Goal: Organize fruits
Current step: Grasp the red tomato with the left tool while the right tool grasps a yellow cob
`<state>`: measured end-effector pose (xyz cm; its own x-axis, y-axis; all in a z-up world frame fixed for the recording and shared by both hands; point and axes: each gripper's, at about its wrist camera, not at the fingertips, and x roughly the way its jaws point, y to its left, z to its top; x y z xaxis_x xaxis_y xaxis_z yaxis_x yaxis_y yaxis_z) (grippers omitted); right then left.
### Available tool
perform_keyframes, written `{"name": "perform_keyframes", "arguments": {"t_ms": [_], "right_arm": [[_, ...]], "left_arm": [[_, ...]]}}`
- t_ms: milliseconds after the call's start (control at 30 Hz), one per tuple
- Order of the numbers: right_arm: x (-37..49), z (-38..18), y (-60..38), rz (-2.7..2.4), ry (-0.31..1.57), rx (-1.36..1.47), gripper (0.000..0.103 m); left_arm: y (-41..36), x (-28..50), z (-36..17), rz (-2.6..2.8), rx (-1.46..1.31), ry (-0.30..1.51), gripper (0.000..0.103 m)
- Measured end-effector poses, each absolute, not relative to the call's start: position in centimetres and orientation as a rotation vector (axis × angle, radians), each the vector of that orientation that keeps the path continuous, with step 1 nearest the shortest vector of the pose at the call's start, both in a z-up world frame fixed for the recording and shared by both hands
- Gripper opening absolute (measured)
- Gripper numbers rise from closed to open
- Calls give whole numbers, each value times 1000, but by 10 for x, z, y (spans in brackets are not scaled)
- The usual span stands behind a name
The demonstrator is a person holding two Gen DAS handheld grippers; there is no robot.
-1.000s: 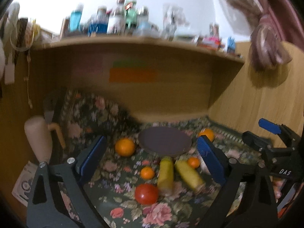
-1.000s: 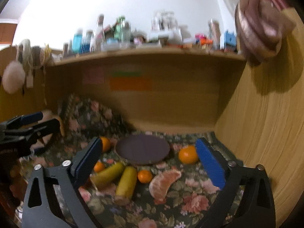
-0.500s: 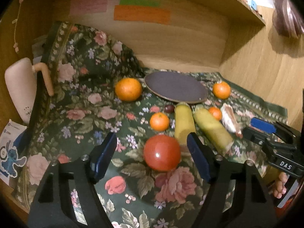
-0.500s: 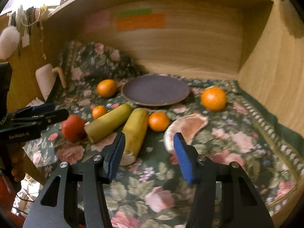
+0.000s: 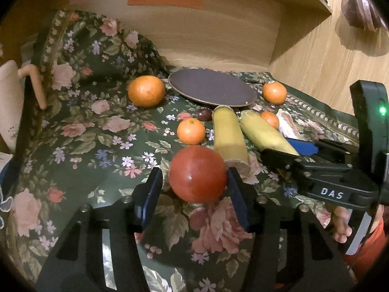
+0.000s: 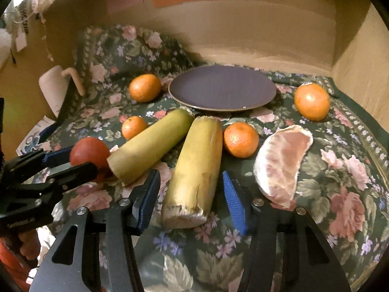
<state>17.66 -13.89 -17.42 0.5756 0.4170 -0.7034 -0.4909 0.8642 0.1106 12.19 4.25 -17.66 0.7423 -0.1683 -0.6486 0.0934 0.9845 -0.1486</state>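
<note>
A red tomato [image 5: 197,173] lies on the floral cloth between the fingers of my left gripper [image 5: 193,189]; the jaws stand close on both sides, with a small gap at the left pad. It also shows in the right wrist view [image 6: 89,151]. My right gripper [image 6: 190,194] is open, its fingers either side of the near end of a yellow-green stalk piece [image 6: 194,168]. A second stalk piece [image 6: 150,146] lies to its left. A dark plate [image 6: 222,87] sits at the back, bare.
Two large oranges [image 6: 145,88] [image 6: 312,101], two small mandarins [image 6: 133,127] [image 6: 240,140] and a peeled pomelo segment [image 6: 283,163] lie on the cloth. A small dark fruit [image 5: 203,114] lies before the plate. Wooden walls close the back and right. A white jug [image 6: 54,87] stands at left.
Both grippers have tipped down and come in low to the cloth. The left has moved around the tomato, the right around the stalk piece; both sets of jaws have narrowed.
</note>
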Motion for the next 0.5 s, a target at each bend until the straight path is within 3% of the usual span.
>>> {"name": "perform_keyframes", "arguments": {"t_ms": [133,167,500], "right_arm": [[179,-177,-136,531,797,-115,49],[178,-177,-136,528,796,-119,43],[165,-173,-154,542,832,-155,36]], "left_arm": [[47,133,-182,-186,-153,746,49],[48,134,-182,-189,-158,745,49],[59,120,-177,-180,-136,734,47]]}}
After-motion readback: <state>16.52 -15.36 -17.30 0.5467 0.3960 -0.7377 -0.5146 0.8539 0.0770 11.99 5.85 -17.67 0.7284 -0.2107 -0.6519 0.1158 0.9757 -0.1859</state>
